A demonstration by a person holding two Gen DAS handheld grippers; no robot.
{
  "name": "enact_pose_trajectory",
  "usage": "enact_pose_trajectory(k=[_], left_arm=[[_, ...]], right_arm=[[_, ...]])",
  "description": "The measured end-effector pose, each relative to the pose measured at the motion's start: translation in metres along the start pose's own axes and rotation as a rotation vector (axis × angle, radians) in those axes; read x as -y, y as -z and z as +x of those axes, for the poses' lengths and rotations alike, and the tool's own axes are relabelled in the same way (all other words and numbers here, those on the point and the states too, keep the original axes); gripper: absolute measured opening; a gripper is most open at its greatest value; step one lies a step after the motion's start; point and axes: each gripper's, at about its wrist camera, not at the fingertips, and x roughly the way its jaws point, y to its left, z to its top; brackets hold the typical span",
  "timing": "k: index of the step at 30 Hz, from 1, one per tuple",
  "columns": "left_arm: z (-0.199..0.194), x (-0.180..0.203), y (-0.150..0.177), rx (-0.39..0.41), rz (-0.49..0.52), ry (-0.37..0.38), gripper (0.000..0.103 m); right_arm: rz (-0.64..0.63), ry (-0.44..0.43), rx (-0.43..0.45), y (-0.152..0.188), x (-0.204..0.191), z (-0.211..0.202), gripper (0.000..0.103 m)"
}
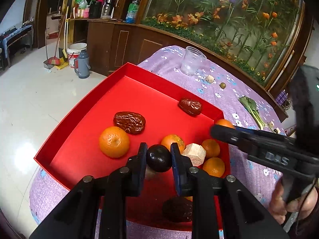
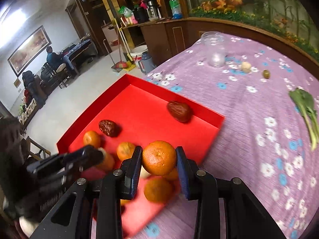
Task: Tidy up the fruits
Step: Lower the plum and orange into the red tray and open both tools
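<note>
A red tray (image 1: 83, 107) lies on the purple flowered cloth. It holds several oranges, three wrinkled red dates, one of them (image 1: 190, 106) by the far wall, and a pale chunk (image 1: 194, 154). My left gripper (image 1: 158, 156) is shut on a dark round fruit (image 1: 158, 160) just above the tray floor. My right gripper (image 2: 159, 159) is shut on an orange (image 2: 159, 158) and holds it over the tray's (image 2: 119, 91) near right corner. The right gripper also shows in the left wrist view (image 1: 217, 131), at the tray's right wall.
On the cloth beyond the tray stand a clear plastic cup (image 1: 191, 60), a pale lump (image 1: 210, 79), a small green fruit (image 1: 222, 85) and a leafy green (image 1: 251, 108). A wooden cabinet with a flower display runs behind the table. The floor lies to the left.
</note>
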Motion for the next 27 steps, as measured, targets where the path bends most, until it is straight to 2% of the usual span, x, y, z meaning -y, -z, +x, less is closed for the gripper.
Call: enact_pose_trajectory(k=[7,8,11,14,18,22,27], left_arm=[[0.002,-0.009,-0.004,0.018,-0.031,0.017,0.025],[0.002,-0.011,-0.004,0.018,-0.039,0.021,0.028],[0.002,-0.014,-0.005,0.025,-0.060,0.013,0.046],[-0.001,-0.018,-0.007,0.035,-0.083,0.022,0.049],[-0.007,-0.019,-0.007,0.049,-0.098,0.015,0.059],[-0.012,-0.020,-0.008,0.053,-0.106,0.014,0.060],[-0.020,-0.013,-0.007,0.064,-0.094,0.014,0.066]], right_arm=[[0.008,-0.006,-0.040,-0.013,-0.006,0.036,0.037],[0.009,-0.007,-0.042,-0.014,-0.006,0.039,0.037],[0.019,-0.013,-0.042,-0.017,-0.004,0.044,0.038],[0.037,-0.027,-0.036,-0.019,-0.002,0.045,0.038],[0.046,-0.031,-0.012,-0.020,0.000,0.038,0.048],[0.056,-0.030,0.014,-0.021,0.002,0.026,0.048],[0.063,-0.022,0.056,-0.013,0.009,0.001,0.049]])
